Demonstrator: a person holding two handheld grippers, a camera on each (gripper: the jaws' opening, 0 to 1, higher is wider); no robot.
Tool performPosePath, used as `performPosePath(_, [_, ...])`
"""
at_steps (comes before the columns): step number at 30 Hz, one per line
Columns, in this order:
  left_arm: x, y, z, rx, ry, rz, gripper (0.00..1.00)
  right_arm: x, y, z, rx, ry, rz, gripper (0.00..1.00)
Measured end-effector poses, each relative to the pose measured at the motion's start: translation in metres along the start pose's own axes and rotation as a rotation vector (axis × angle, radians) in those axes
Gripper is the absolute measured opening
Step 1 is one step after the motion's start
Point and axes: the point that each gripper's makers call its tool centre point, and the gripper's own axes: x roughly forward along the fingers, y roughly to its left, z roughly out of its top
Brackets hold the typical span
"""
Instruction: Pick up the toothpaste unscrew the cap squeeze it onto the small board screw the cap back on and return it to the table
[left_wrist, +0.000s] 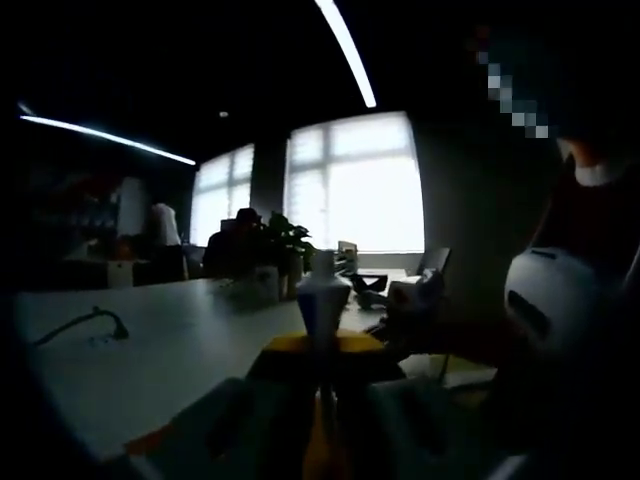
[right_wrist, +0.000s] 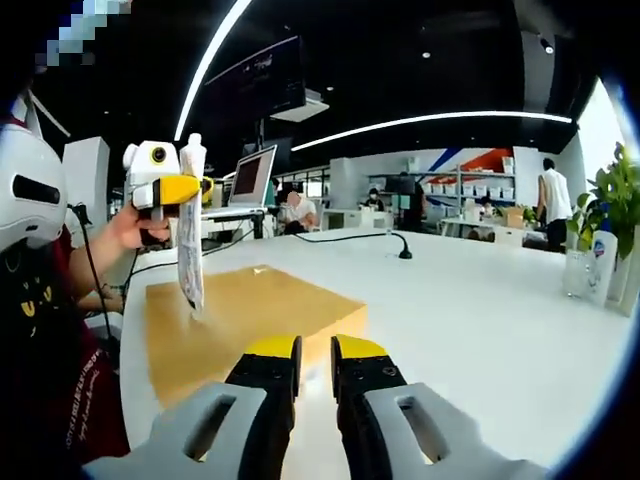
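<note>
The white toothpaste tube (right_wrist: 189, 235) hangs upright in the air over the left end of the table, cap end up. My left gripper (right_wrist: 168, 190), held by a hand, is shut on it just below the cap. In the left gripper view the tube's shoulder and white cap (left_wrist: 323, 288) rise between my left gripper's (left_wrist: 322, 350) yellow tips. The small wooden board (right_wrist: 250, 305) lies flat on the white table (right_wrist: 480, 320), below and right of the tube. My right gripper (right_wrist: 316, 352) sits low over the board's near edge, its jaws a narrow gap apart with nothing between them.
A person in a white helmet (right_wrist: 25, 190) holds the grippers at the table's left end. A gooseneck stand with a cable (right_wrist: 400, 245) sits far on the table. A plant (right_wrist: 615, 195) and a bottle (right_wrist: 600, 262) stand at the right edge. A laptop (right_wrist: 252, 178) and other people are behind.
</note>
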Motion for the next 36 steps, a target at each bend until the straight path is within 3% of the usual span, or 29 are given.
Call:
performPosePath(22, [-0.003, 0.000, -0.004, 0.010, 0.024, 0.030, 0.04, 0.011, 0.004, -0.027, 0.013, 0.117, -0.013, 0.16])
performPosePath(28, [-0.006, 0.000, -0.001, -0.008, 0.003, 0.025, 0.04, 0.013, 0.004, -0.030, 0.016, 0.132, -0.022, 0.15])
performPosePath(36, [-0.007, 0.004, -0.004, 0.008, 0.019, 0.046, 0.04, 0.014, 0.004, -0.033, 0.042, 0.138, -0.014, 0.11])
